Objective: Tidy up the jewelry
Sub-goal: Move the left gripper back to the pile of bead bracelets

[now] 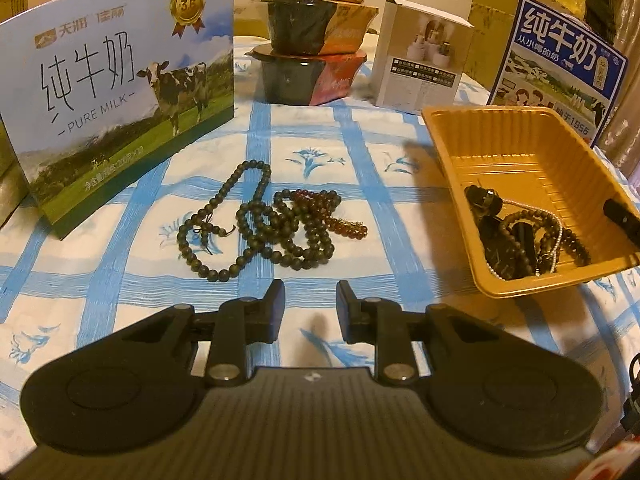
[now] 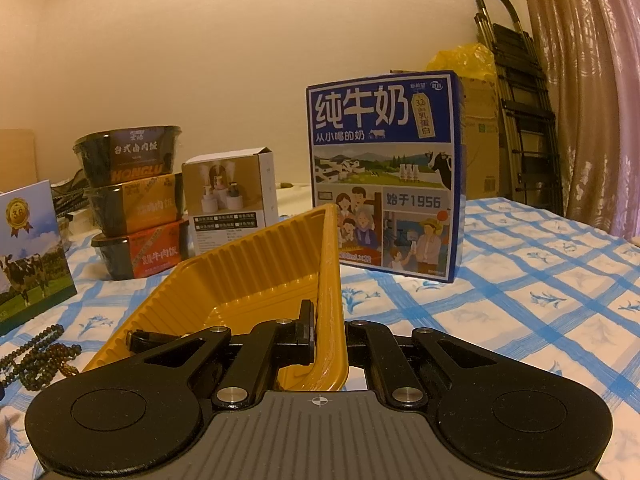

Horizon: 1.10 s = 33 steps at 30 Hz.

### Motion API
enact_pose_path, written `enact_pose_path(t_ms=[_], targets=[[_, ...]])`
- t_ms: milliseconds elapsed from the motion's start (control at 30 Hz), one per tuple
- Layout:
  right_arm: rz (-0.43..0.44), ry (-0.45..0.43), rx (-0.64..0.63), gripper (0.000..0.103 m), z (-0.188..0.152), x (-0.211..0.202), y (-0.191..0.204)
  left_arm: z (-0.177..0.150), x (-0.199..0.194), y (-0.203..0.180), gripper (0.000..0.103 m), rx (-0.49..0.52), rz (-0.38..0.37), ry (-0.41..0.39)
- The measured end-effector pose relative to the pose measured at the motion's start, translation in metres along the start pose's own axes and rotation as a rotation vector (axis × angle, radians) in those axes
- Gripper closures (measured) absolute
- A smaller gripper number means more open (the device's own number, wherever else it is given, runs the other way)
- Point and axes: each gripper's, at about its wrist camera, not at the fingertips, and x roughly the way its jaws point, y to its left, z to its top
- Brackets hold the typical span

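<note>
Dark green bead strands (image 1: 256,220) lie tangled with a red-brown bead bracelet (image 1: 336,216) on the blue-checked cloth, just ahead of my left gripper (image 1: 310,300), which is open and empty. A yellow plastic tray (image 1: 500,136) sits to the right and holds several pieces of jewelry (image 1: 520,236): dark beads, a thin pearl chain, black items. My right gripper (image 2: 326,320) is shut on the tray's right wall (image 2: 330,280); one finger (image 1: 622,216) shows inside the tray in the left wrist view. The bead pile also shows at the left edge of the right wrist view (image 2: 36,354).
A pale blue milk carton box (image 1: 120,92) stands at the left. Stacked black food bowls (image 1: 312,40) and a small white box (image 1: 420,64) stand at the back. A dark blue milk box (image 2: 384,176) stands behind the tray. A folded ladder (image 2: 520,100) and curtain are beyond.
</note>
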Motion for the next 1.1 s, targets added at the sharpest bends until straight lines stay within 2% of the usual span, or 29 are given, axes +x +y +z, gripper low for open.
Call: enact_pose_path(t_ms=[500, 667, 1100], targets=[[0.001, 0.003, 0.001, 0.097, 0.000, 0.000, 0.000, 0.003, 0.013, -0.010, 0.079, 0.047, 0.011, -0.005], [0.001, 0.003, 0.003, 0.097, 0.000, 0.000, -0.001, 0.008, 0.019, -0.011, 0.079, 0.078, 0.037, -0.024], [0.000, 0.003, 0.003, 0.097, -0.001, 0.000, -0.001, 0.045, 0.059, -0.013, 0.079, 0.160, 0.047, -0.071]])
